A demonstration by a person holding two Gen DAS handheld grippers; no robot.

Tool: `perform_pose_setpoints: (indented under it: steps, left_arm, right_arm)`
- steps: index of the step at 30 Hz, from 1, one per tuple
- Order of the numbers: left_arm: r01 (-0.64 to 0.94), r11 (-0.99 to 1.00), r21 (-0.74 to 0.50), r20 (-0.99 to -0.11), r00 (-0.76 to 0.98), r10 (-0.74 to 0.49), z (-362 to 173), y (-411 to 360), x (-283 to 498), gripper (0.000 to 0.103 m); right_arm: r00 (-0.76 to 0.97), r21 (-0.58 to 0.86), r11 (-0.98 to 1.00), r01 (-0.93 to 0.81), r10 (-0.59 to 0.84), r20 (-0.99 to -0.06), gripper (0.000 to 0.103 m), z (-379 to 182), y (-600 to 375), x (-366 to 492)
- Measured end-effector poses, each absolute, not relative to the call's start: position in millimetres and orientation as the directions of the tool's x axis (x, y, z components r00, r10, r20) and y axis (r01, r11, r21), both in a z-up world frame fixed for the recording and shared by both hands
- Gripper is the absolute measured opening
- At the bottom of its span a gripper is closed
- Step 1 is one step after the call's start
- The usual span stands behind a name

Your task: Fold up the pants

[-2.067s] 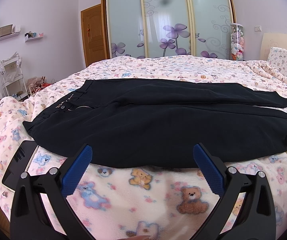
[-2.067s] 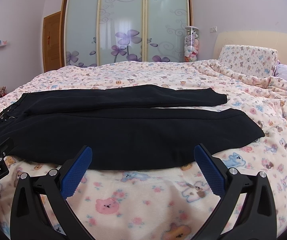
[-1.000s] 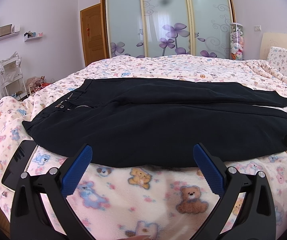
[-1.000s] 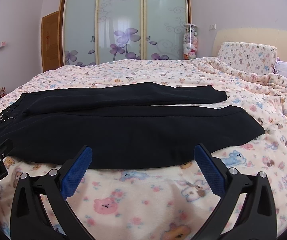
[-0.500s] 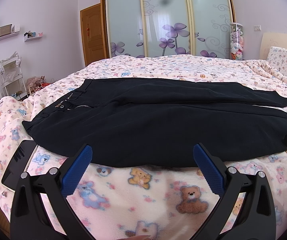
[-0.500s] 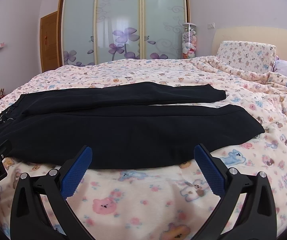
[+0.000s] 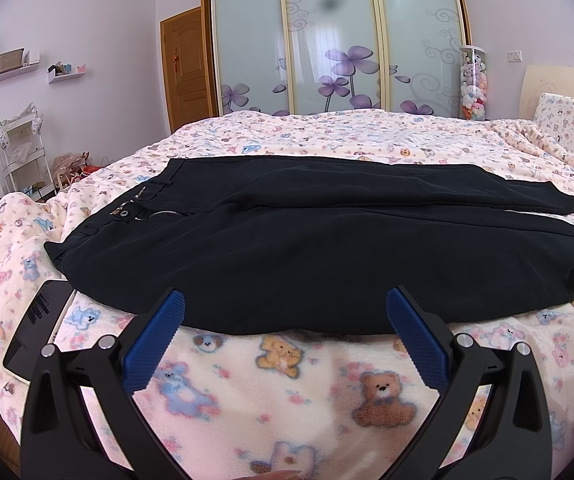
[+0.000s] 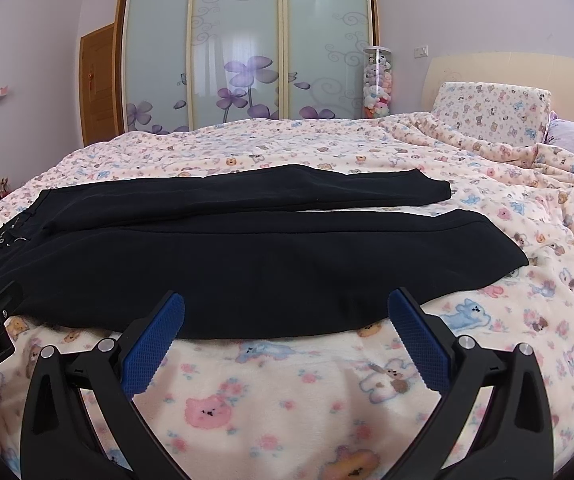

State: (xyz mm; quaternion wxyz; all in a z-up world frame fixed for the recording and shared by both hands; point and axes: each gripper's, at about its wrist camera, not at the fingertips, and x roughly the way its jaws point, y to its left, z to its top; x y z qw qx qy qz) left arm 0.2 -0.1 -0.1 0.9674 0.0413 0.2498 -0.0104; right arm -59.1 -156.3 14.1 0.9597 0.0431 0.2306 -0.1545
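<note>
The black pants (image 7: 327,248) are spread flat across the bed (image 7: 287,392) — soft, limp cloth, probably best pinched at the near hem edge — while the left gripper (image 7: 285,336) and right gripper (image 8: 286,336) are held wide open, empty.

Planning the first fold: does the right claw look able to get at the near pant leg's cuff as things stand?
Probably yes. The right claw is open and empty, and only bare blanket lies between it and the cuff of the pants.

Matt cloth pants (image 7: 319,248) (fleecy blanket (image 7: 287,392))
</note>
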Motion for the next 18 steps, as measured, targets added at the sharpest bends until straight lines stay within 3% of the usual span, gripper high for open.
perform_pose_setpoints:
  steps: [13,18]
  left_arm:
    - [0.045,0.996,0.073,-0.487,0.873,-0.004,-0.2,-0.3,-0.1,0.101]
    - [0.038,0.997,0.073,-0.490,0.872,0.003,0.5,0.2,1.2,0.101]
  right_arm:
    - [0.853,0.029,0.950,0.312,-0.266,-0.449,0.102,15.7,-168.2,-61.7]
    - [0.887,0.048,0.954,0.296,-0.256,-0.385,0.102,31.5,-177.3,-64.9]
